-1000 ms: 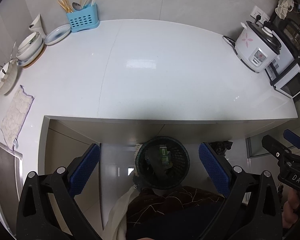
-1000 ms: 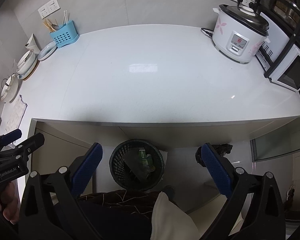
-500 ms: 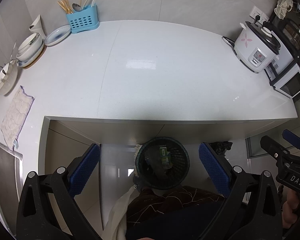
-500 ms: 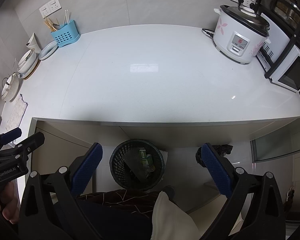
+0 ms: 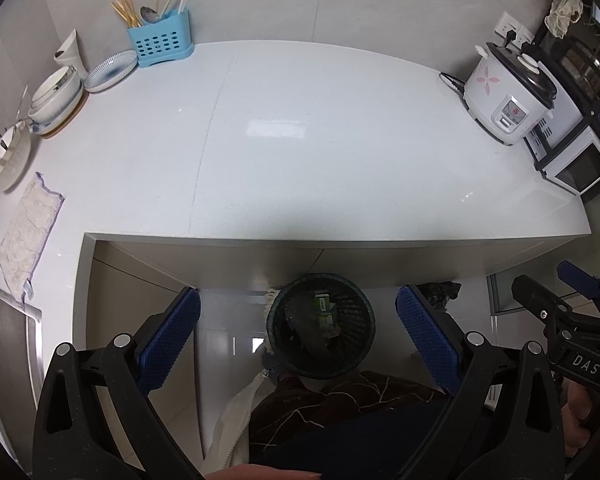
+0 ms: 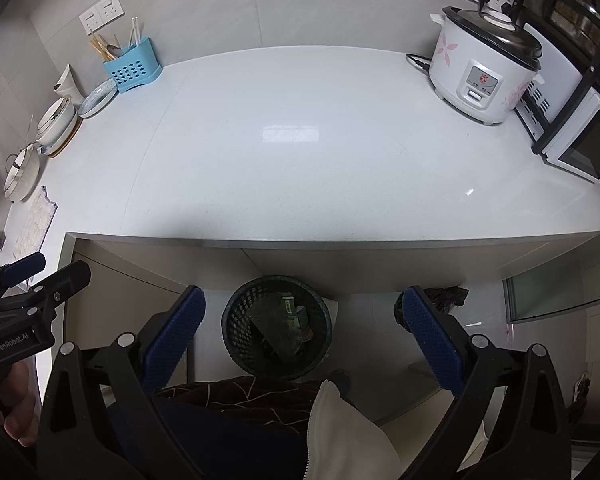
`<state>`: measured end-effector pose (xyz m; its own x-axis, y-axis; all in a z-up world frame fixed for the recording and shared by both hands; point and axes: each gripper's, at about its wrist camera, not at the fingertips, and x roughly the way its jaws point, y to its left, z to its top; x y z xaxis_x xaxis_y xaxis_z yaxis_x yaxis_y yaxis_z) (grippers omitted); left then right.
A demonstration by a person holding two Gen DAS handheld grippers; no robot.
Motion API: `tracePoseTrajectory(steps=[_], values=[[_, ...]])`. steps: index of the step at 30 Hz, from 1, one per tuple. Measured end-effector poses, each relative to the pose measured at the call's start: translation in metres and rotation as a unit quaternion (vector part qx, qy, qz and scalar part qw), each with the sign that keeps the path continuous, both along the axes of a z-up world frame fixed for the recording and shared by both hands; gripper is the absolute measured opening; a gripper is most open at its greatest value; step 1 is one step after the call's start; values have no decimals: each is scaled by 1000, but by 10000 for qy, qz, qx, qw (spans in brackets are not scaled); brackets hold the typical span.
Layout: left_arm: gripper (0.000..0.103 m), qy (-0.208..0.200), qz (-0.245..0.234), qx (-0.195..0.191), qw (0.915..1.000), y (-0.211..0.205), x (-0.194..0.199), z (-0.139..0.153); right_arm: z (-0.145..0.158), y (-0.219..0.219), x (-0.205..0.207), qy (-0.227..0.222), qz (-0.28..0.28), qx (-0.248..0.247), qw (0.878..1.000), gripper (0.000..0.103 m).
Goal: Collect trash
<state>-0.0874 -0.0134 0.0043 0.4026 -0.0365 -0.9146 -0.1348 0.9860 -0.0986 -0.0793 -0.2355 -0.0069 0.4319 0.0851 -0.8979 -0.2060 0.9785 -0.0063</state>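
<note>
Kitchen, white stone worktop (image 5: 300,152) bare at centre. Black mesh waste bin (image 5: 322,326) on floor below front edge, green carton (image 5: 325,310) inside. Left claw (image 5: 298,334) and right claw (image 6: 303,338) both spread, empty, directly above bin; neither nearer.

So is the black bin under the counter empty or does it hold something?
Not empty: the bin holds a green carton and other dark trash.
</note>
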Motion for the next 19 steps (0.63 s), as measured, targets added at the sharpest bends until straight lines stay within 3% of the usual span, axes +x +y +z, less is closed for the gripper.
tracePoseTrajectory(steps=[19], values=[[97,-6,-1,-7,10000,1,-1,0,-1,3,0,-14,51,-11,10000,95]])
